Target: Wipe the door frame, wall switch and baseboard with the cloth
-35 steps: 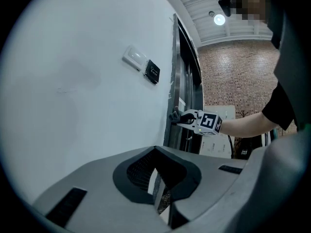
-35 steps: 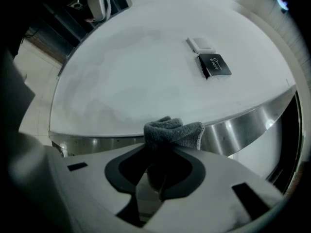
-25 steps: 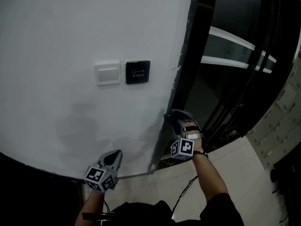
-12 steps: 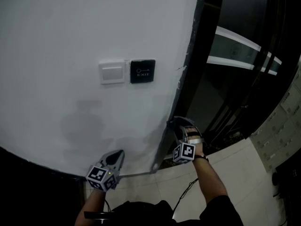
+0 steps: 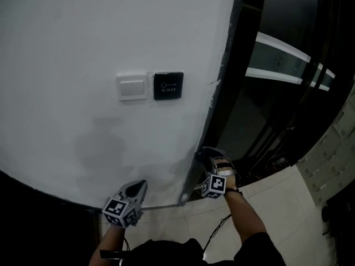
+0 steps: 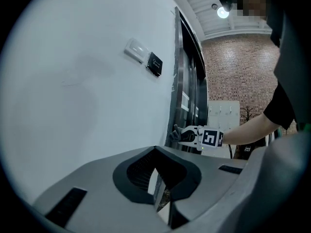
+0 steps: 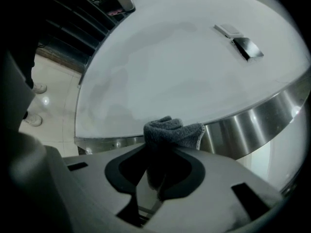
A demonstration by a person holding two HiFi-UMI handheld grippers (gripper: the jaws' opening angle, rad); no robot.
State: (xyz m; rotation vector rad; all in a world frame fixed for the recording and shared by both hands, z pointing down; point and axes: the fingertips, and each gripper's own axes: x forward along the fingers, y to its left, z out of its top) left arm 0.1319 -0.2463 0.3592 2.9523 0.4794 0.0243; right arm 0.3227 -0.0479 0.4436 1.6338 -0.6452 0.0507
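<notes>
Clamping grey cloth (image 7: 171, 129) in right claw (image 5: 207, 155), cloth bunched at tips, pressed to door frame (image 5: 215, 115). Slid lower than second ago, nearing baseboard (image 5: 158, 206) just below. Holding left claw (image 5: 137, 188) together, empty, by wall. Likely finishing frame pass; switch (image 5: 132, 87) well above.

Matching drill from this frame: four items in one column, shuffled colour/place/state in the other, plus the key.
Items
1. wall switch
2. exit button
3. cloth
4. left gripper

Descriptions
A. grey, clamped in the right gripper at the foot of the door frame
B. black plate, the one of the wall pair nearer the door frame
C. white plate, the one of the wall pair farther from the door frame
D. low by the wall, nothing between its jaws

Pairs: 1-C, 2-B, 3-A, 4-D
</notes>
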